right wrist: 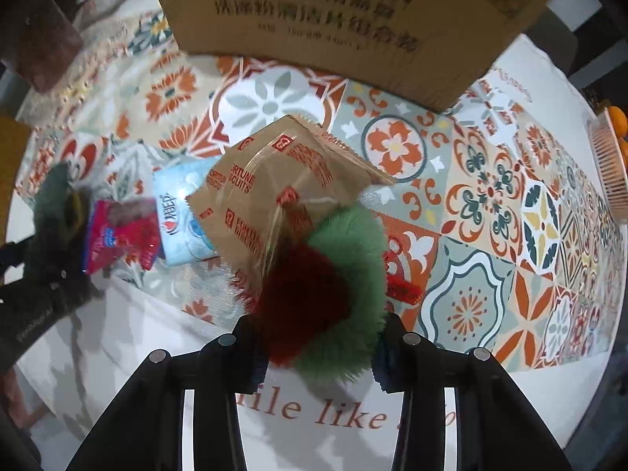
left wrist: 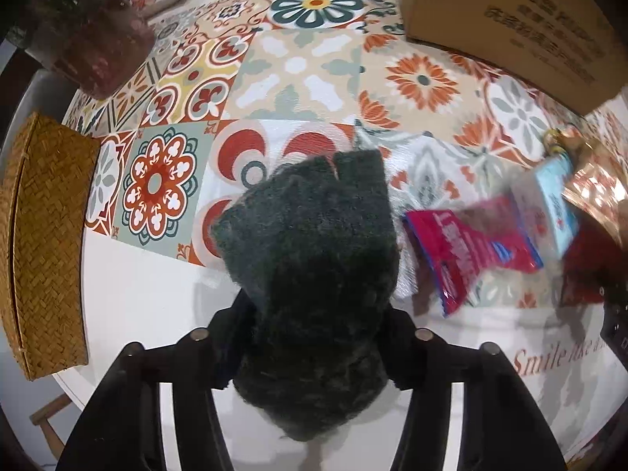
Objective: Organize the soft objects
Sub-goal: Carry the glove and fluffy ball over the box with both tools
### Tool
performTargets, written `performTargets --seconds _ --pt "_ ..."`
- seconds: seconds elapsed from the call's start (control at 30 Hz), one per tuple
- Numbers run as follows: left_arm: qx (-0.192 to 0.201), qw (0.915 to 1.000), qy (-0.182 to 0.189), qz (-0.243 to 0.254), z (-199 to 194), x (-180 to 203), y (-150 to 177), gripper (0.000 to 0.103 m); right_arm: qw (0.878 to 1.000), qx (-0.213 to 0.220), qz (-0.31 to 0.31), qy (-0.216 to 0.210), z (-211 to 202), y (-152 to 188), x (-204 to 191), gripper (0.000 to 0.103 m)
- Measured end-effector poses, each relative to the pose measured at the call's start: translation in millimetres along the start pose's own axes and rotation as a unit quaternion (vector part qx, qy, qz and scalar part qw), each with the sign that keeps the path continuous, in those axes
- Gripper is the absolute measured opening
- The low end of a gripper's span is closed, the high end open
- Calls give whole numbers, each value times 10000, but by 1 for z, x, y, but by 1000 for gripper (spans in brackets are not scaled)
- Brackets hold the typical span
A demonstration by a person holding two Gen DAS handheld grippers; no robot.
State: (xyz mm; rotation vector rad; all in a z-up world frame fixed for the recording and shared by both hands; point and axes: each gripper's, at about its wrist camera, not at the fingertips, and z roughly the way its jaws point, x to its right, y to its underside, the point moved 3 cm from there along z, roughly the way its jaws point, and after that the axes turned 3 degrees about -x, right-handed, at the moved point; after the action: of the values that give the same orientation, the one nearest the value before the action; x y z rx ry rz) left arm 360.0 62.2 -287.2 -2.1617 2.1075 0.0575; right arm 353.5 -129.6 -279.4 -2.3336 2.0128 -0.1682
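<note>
Between your left claw [left wrist: 314, 337] fingers, a dark green fuzzy cloth [left wrist: 314, 267] is pinched above the table [left wrist: 149, 294]; your right claw [right wrist: 318, 341] pinches a red-green plush [right wrist: 325, 294], biscuit bag [right wrist: 274, 196] just ahead.

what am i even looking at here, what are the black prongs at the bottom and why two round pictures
Each picture comes from a fisheye camera on a hand-held two-finger gripper, looking along its black fingers. No robot: a person holds one per hand. The left gripper pinches a dark green fuzzy cloth. The right gripper pinches a red and green furry plush. Below lies a tile-patterned tablecloth with a brown cardboard box, a red snack packet, a light blue tissue pack and a woven straw basket.
</note>
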Motion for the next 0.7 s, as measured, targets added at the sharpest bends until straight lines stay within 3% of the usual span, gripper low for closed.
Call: performTargets --seconds 0.27,0.53,0.7 --pt "428 9984 289 240 -25 11 27 44 9964 813 217 -132 -35 44 -1 42" --pt "1039 9918 632 401 -63 28 53 42 9896 1269 462 -501 -68 50 3 42" --pt "1424 9843 871 578 -79 20 49 42 9833 1583 532 -723 -88 64 3 42"
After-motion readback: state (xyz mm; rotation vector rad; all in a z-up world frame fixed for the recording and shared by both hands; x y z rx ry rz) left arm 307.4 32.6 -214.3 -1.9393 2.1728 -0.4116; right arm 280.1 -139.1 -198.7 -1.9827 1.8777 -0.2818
